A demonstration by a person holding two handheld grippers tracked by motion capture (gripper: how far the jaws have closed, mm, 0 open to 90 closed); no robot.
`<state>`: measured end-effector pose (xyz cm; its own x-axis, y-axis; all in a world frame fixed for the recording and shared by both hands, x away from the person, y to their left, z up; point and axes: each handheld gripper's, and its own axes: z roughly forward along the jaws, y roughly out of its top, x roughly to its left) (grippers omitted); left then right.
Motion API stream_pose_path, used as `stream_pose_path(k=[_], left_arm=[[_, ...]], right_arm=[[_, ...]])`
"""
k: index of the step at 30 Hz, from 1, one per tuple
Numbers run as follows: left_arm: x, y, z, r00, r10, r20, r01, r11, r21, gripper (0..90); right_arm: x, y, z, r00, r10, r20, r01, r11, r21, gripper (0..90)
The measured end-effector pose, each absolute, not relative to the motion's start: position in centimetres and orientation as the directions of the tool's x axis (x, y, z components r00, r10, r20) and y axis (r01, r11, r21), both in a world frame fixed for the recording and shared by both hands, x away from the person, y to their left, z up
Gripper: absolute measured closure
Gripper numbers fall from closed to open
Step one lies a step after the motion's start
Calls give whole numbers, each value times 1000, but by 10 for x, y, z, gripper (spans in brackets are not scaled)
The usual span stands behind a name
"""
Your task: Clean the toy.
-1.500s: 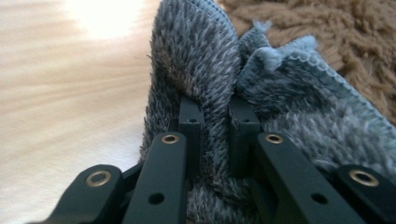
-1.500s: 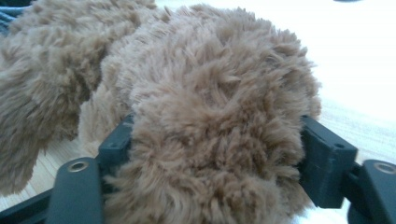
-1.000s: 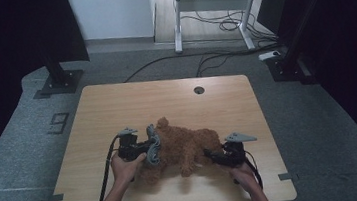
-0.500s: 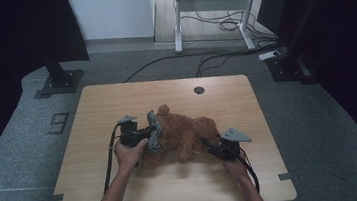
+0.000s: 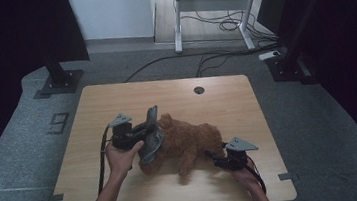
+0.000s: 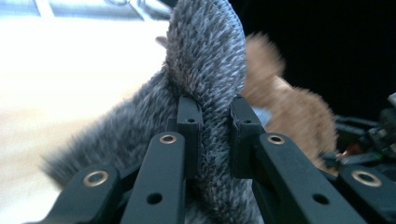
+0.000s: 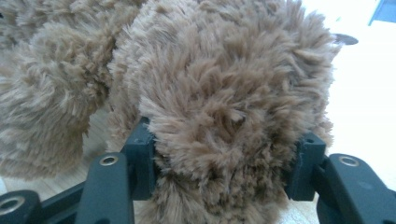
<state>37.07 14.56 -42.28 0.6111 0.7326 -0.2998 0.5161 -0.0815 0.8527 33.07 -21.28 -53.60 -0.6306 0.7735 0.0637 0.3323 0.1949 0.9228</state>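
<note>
A brown plush bear (image 5: 190, 139) lies on the wooden table (image 5: 226, 95) with a grey furry garment (image 5: 151, 141) at its left end. My left gripper (image 5: 152, 128) is shut on a fold of that grey fur (image 6: 205, 56), which it holds up off the table; its pads (image 6: 189, 121) pinch the fabric, and the bear (image 6: 299, 112) is behind. My right gripper (image 5: 218, 159) sits at the bear's right end. Its jaws have just been opening, and they still hug a thick brown limb (image 7: 224, 84) whose fur bulges over both pads (image 7: 140, 149).
A round cable hole (image 5: 199, 90) sits near the table's far edge. Bare wood stretches behind the bear and to its right. Beyond the table are a stand base (image 5: 59, 83), cables on the grey floor, and a white desk frame (image 5: 207, 7).
My left gripper has risen and moved away from the near edge, pulling the grey garment and the bear's left end up with it. My right gripper has stayed at the bear's limb.
</note>
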Motion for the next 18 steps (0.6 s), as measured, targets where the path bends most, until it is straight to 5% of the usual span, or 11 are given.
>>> stream_pose_path(k=[6,12,18], left_arm=[[377,106,-404,660,710,-247,470,-133,873,771],[396,85,-428,637,740,-217,532,-219,818,771],[384,100,-458,633,731,-255,554,-198,809,783]], right_arm=[[331,-213,-536,-635,770,60,329,200,923,407],[331,-215,-536,-638,768,59,323,197,926,381],[334,-220,-532,-629,765,136,380,149,913,223]])
